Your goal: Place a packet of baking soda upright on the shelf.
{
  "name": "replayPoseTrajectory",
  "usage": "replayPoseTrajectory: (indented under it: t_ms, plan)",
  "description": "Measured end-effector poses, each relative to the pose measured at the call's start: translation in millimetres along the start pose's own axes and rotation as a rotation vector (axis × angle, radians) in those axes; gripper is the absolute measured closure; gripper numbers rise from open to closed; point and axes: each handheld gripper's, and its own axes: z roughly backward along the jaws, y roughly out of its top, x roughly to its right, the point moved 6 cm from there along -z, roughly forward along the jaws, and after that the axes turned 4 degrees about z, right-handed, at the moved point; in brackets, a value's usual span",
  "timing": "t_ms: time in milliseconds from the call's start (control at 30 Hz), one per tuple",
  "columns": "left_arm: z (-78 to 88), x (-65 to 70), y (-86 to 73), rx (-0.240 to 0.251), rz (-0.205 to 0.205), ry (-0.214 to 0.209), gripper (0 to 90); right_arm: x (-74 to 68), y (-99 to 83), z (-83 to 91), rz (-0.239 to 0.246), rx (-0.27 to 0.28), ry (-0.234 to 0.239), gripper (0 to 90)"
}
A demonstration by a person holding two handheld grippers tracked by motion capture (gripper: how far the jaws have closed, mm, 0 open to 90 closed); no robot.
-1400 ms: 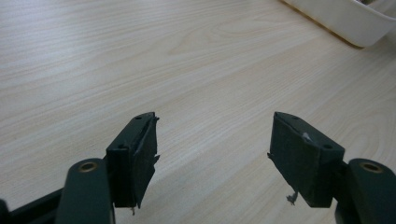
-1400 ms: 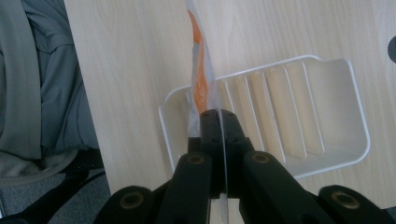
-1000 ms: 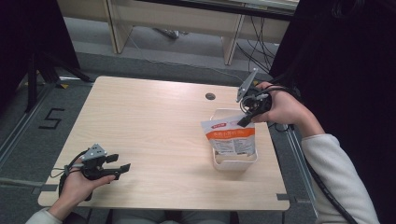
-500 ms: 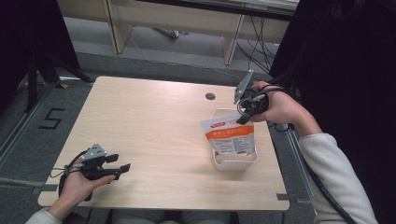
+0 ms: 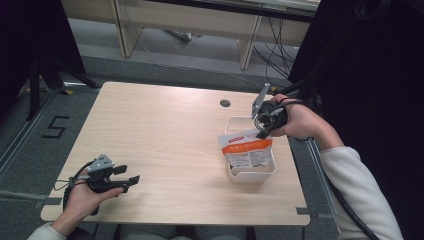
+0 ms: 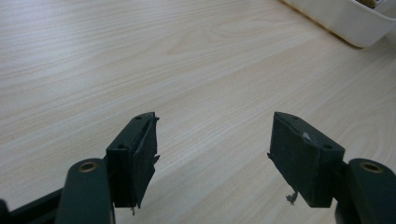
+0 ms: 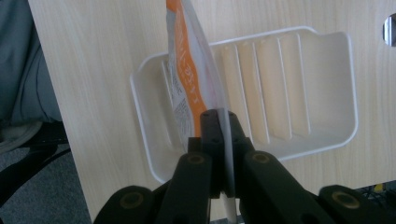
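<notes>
over at the near left corner of the tabletop point(image 5: 165, 135), the left gripper point(image 5: 125, 175) sits low in the person's left hand point(image 5: 80, 197), jaws spread wide with nothing between them, and its own view shows bare pale wood in the gap and a corner of the white tray point(image 6: 345, 18) far off at the top right. the middle of the tabletop is plain wood, with a small round hole point(image 5: 225, 103) toward the far edge. moving right, the white tray point(image 5: 250, 176) rests near the right edge, and an orange and white pouch point(image 5: 247, 150) stands upright in it, lower end down inside the tray. above it the right gripper point(image 5: 261, 131), held in the person's right hand point(image 5: 300, 122), is clamped on the pouch's top edge. the right gripper view looks straight down along the closed jaws: the pouch point(image 7: 187, 79) runs edge-on from the jaws to the near end of the tray point(image 7: 327, 84), whose ribbed floor shows beside it. a white sleeve point(image 5: 360, 195) comes in from the bottom right.
</notes>
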Motion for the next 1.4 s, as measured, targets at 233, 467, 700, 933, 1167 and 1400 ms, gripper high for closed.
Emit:
replayPoseTrajectory:
  t_ms: [233, 467, 700, 933, 1167, 1400]
  plan:
    - [-0.3, 0.2, -0.3, -0.001, -0.002, -0.004, 31.5, 0.1, -12.0, -12.5, -0.036, -0.009, 0.017, 90.0]
    - [-0.7, 0.7, -0.1, 0.002, 0.0, -0.001, 31.5, 1.3, -30.7, -22.2, -0.089, -0.026, 0.022, 90.0]
    - [-0.8, 0.7, -0.1, 0.003, -0.001, -0.003, 31.5, 1.2, -35.5, -23.7, -0.113, -0.045, 0.014, 90.0]
    - [-0.9, 0.8, -0.1, 0.001, -0.002, -0.003, 31.5, -1.7, -24.6, -19.8, -0.18, 0.055, 0.027, 69.6]
    - [-0.5, 0.8, -0.1, 0.001, -0.004, -0.003, 31.5, -6.2, -0.2, -19.7, -0.172, 0.14, 0.018, 50.9]
    - [0.5, 0.3, 0.2, -0.004, -0.019, -0.001, 31.5, -12.3, 26.3, -16.4, -0.167, 0.237, -0.001, 45.2]
